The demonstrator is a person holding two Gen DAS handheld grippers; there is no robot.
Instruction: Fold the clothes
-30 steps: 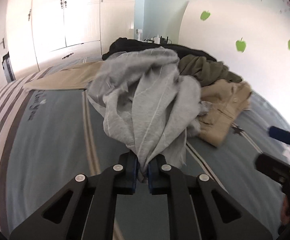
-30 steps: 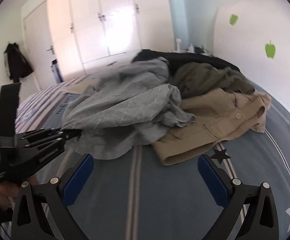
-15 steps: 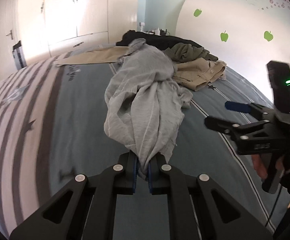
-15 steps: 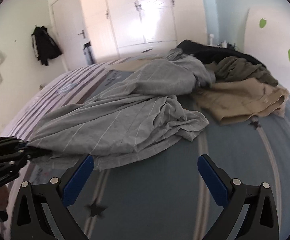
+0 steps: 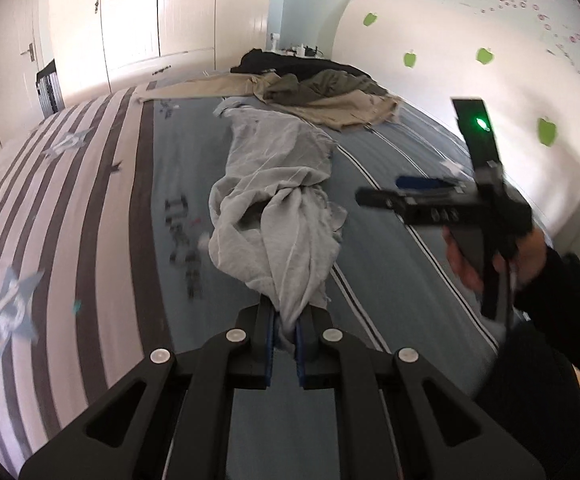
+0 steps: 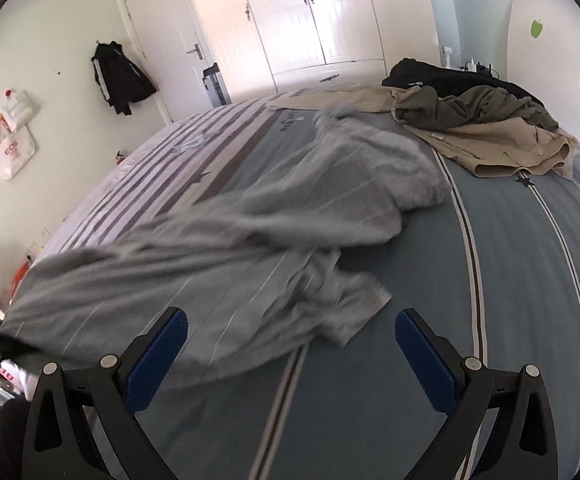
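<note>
A grey pinstriped shirt lies stretched out in a long rumpled line across the blue bedspread. My left gripper is shut on one end of it at the near edge of the bed. The shirt also shows in the right wrist view, blurred, running from the far middle of the bed to the left edge. My right gripper is open and empty, above the bed just short of the shirt's near hem. It also shows in the left wrist view, held to the right of the shirt.
A pile of clothes sits at the far end of the bed: a tan shirt, an olive garment, a black garment and tan trousers. White wardrobes stand beyond. The headboard wall runs along the right.
My left gripper has pulled the grey shirt back out of the pile and stretched it along the bed. My right gripper has drawn back with it and stayed open.
</note>
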